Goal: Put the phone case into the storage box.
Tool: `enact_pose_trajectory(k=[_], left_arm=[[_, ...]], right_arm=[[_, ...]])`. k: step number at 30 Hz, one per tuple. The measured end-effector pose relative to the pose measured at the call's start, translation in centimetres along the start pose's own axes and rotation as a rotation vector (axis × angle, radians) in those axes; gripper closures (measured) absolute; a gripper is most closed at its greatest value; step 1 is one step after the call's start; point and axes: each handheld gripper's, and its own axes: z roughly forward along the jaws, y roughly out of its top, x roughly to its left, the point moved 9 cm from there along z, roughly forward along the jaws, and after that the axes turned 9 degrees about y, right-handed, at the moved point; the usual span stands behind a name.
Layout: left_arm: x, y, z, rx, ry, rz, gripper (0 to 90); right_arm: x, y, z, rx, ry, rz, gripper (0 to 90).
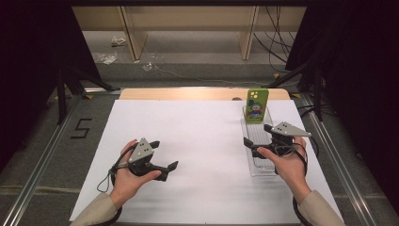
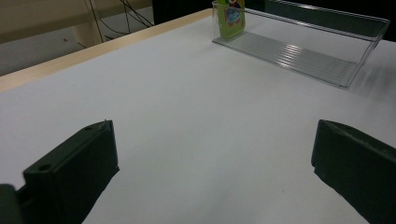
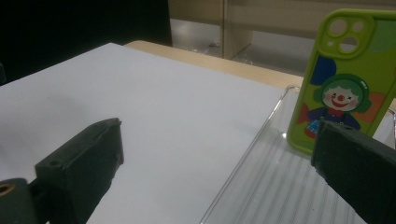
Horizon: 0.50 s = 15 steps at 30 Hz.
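Note:
A green phone case (image 1: 257, 105) with a clown picture stands upright at the far end of a clear plastic tray (image 1: 254, 165) on the right of the white sheet. My right gripper (image 1: 258, 134) hovers open over the tray's middle, one jaw over the tray and one over the sheet, with the phone case (image 3: 345, 79) just ahead. Nothing sits between the jaws of the right gripper (image 3: 215, 163). My left gripper (image 1: 163, 154) is open over bare sheet at the near left. From the left gripper (image 2: 215, 158), the tray (image 2: 303, 51) and case (image 2: 230, 18) lie farther off.
A white sheet (image 1: 197, 141) covers most of the wooden table (image 1: 188, 93). Metal rails (image 1: 42, 155) frame the table on both sides. Cables and wooden shelf legs (image 1: 134, 33) stand beyond the far edge.

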Motion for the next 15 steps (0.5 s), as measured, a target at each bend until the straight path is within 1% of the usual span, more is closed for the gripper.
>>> enact_pose_trajectory(k=[15], left_arm=[[0.06,-0.04,-0.01,0.004,0.001,0.000,0.0]], right_arm=[[0.22,-0.56,-0.75,0.001,0.013,-0.006,3.4]])
